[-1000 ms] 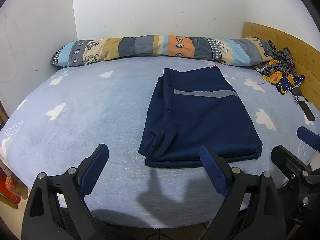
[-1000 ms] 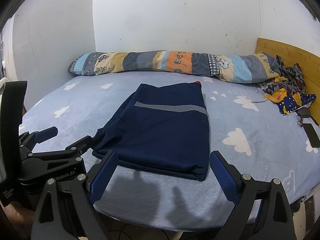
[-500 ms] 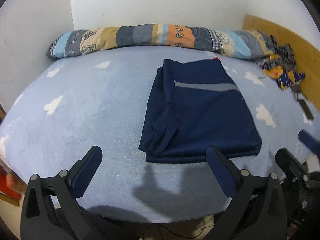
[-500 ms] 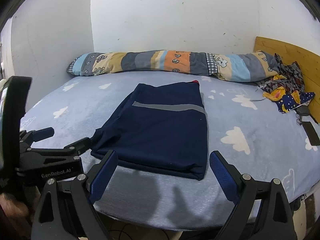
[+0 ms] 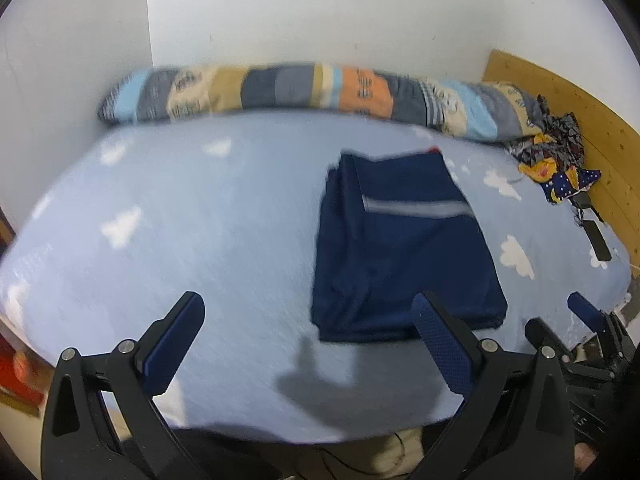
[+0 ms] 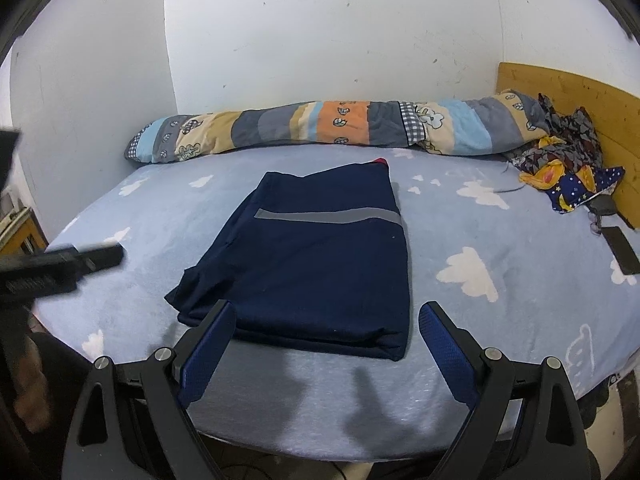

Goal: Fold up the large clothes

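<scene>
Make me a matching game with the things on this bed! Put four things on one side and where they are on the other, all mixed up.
Things:
1. navy garment
2. long patchwork pillow
3. crumpled colourful cloth
4. black phone

Places:
A. along the white wall at the far side of the bed
B. lying flat near the bed's right edge, nearer than the crumpled cloth
C. folded in the middle of the bed sheet
D. heaped against the wooden headboard

Pairs: 1-C, 2-A, 3-D, 4-B
</scene>
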{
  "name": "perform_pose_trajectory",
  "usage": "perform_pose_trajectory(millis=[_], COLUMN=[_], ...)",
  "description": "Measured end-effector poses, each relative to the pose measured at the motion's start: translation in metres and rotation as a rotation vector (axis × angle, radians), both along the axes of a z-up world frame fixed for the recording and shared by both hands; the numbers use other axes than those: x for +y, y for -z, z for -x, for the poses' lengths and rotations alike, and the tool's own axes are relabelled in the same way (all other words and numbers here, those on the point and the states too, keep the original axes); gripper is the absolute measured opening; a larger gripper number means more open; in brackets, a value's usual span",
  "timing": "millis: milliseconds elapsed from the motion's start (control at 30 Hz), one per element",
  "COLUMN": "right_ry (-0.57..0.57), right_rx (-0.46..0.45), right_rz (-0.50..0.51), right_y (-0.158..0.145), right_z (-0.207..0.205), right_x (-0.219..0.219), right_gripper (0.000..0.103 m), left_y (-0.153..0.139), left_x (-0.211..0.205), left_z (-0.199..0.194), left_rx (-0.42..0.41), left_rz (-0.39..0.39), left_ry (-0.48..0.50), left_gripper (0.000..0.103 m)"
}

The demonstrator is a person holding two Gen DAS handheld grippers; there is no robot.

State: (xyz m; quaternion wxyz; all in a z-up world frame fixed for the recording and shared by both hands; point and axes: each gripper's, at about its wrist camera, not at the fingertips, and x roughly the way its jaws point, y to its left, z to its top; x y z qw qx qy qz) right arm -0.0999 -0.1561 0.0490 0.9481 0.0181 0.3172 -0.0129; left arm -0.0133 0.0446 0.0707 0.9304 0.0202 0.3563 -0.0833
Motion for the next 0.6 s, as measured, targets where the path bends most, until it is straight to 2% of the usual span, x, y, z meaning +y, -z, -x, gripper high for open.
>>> perform_pose_trajectory(millis=[133, 233, 267, 333, 367, 433, 533, 600], right_ry=[0.011, 0.022, 0.025, 0.033, 0.036, 0.039, 0.043, 0.054], right_rx=[-0.015, -0.04, -0.042, -0.048, -0.051, -0.057, -0.065, -0.069], right_rz=[0.004, -0.01, -0.013, -0.014, -0.011, -0.003, -0.003, -0.01], right_y=[-0.002, -0.006, -0.006, -0.007, -0.008, -0.009, -0.011, -0.015], right_z=[0.003, 0.006, 0.006, 0.007, 0.007, 0.007, 0.01, 0.01], right_x=[-0.003, -0.007, -0.008, -0.009, -0.01, -0.01, -0.013, -0.018], right_gripper=[0.095, 0.095, 0.095, 0.095, 0.095, 0.095, 0.095, 0.095], left_y=[-0.038, -0.071, -0.076, -0.085, -0.087, -0.086, -0.078, -0.074], left_x=[0.013, 0.016, 0.015, 0.01, 0.009, 0.009, 0.01, 0.011], left_z=[0.019, 0.044, 0.049, 0.062, 0.065, 0.07, 0.067, 0.065], left_rx=[-0.126, -0.281, -0.319, -0.414, -0.429, -0.43, -0.369, -0.383], left_rz=[-0.047, -0.198, -0.241, -0.378, -0.411, -0.388, -0.315, -0.325], left_ry=[0.012, -0.04, -0.056, -0.112, -0.132, -0.097, -0.03, -0.073], left_gripper=[0.103, 0.103, 0.103, 0.103, 0.103, 0.103, 0.103, 0.103])
